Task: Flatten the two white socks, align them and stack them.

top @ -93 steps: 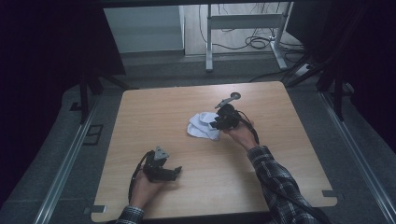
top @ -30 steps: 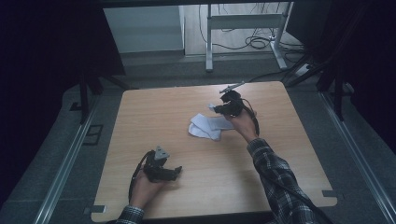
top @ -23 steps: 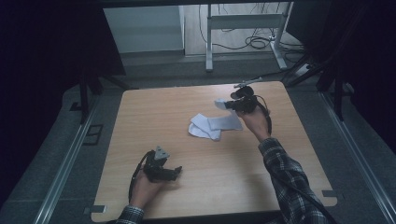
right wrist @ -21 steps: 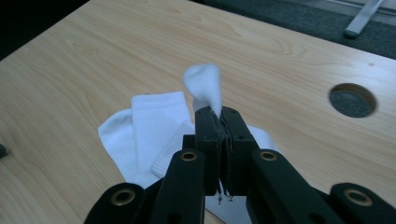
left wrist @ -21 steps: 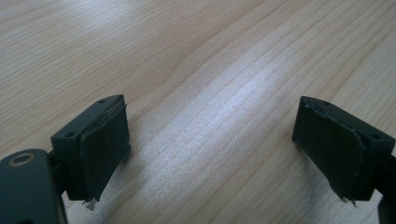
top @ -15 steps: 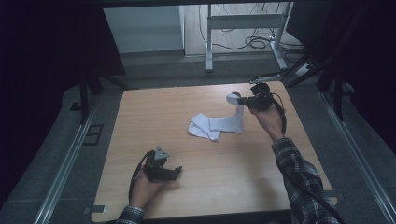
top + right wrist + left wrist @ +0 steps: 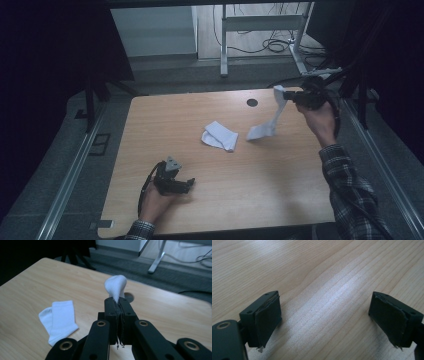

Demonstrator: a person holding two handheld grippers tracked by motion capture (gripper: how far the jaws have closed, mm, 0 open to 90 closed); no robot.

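My right gripper [image 7: 289,96] is raised over the table's far right corner, shut on one end of a white sock [image 7: 270,116] that hangs down, its lower end near the tabletop. In the right gripper view the sock's tip [image 7: 115,286] pokes out above the closed jaws of the right gripper [image 7: 118,300]. A second white sock [image 7: 220,135] lies folded flat mid-table, seen also as the folded sock [image 7: 59,320]. My left gripper [image 7: 187,184] rests low at the near left. In the left gripper view, the left gripper [image 7: 325,315] stands open over bare wood with nothing between its pads.
The wooden table [image 7: 175,120] has a round cable hole [image 7: 252,102] near its far edge. Metal rails [image 7: 75,165] run along both sides. Beyond the far edge are a desk leg [image 7: 224,47] and floor cables [image 7: 275,45].
My right gripper has lifted one sock off the pile and carried it up and to the far right; the other sock stays mid-table. The left gripper has not moved.
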